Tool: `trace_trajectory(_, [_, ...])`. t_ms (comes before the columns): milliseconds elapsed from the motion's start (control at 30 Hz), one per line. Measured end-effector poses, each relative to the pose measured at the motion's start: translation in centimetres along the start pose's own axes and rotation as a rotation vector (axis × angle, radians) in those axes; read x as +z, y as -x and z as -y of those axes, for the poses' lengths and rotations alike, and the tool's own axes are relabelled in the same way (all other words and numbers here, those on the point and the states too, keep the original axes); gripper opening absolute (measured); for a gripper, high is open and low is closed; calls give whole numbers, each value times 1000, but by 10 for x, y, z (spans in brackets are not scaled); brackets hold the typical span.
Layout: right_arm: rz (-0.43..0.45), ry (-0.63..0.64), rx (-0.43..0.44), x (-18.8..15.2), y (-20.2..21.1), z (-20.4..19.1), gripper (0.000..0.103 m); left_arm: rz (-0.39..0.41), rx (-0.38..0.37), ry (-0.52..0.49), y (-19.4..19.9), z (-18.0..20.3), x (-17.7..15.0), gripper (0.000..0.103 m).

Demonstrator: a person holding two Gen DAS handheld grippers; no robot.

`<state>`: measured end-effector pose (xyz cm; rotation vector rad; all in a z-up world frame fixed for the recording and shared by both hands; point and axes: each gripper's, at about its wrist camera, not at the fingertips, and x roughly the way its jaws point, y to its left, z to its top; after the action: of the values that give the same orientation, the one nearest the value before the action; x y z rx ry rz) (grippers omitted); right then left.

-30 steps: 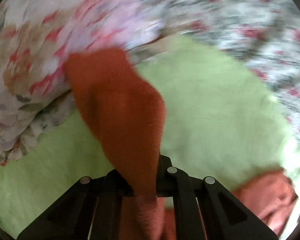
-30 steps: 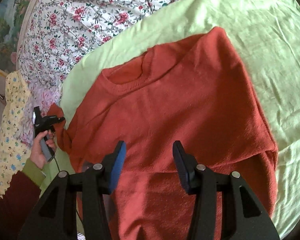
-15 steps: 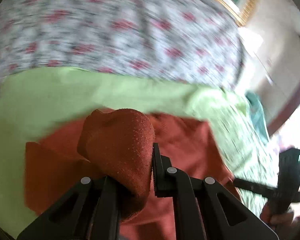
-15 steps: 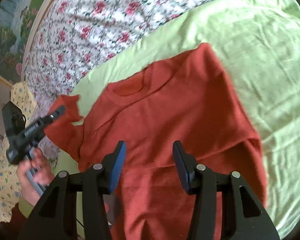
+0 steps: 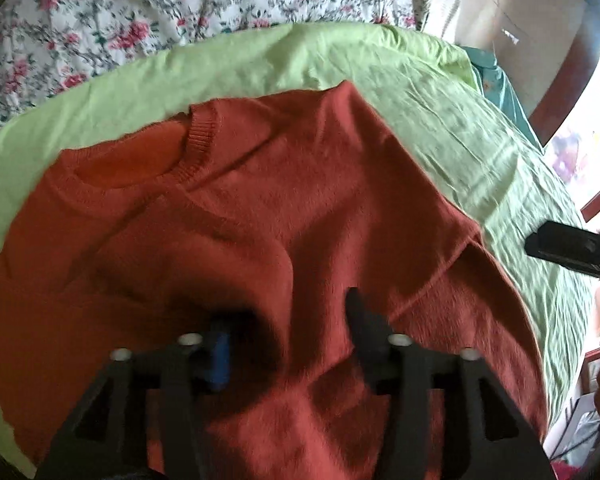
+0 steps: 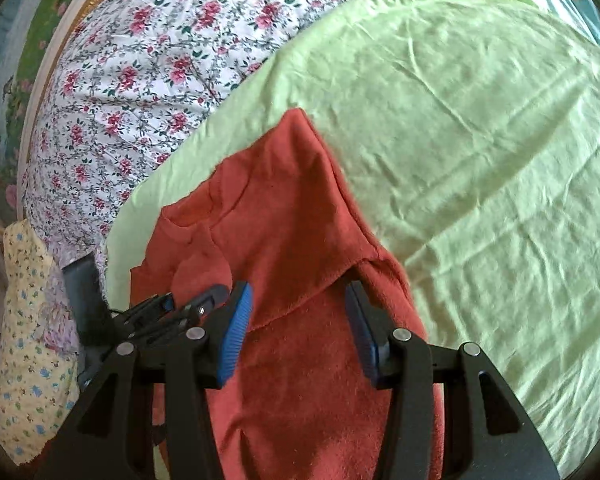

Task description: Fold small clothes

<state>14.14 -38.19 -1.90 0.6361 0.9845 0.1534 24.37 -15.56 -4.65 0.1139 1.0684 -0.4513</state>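
Jaws of left gripper (image 5: 286, 332) and right gripper (image 6: 298, 320) spread, empty, above rust sweater (image 5: 300, 208) on green sheet (image 6: 480, 140). Sleeve fold-in probably underway; next, grasp a side edge.

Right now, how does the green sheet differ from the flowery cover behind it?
The green sheet is one plain light colour, while the flowery cover is white with pink blossoms and dark leaves. The green sheet lies nearer the grippers and bears the red sweater; the flowery cover lies farther back and the sweater does not reach it. Both are wrinkled bedding spread side by side.
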Motion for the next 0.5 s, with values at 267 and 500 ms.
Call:
trace_trajectory(267, [-63,92,50,6,-38,-30,50,24,95,97,71,-49,-68,65])
trace_trajectory(500, [-169,240,95,13,-106,-69,50,-20,321,290,99,-136,-126,65])
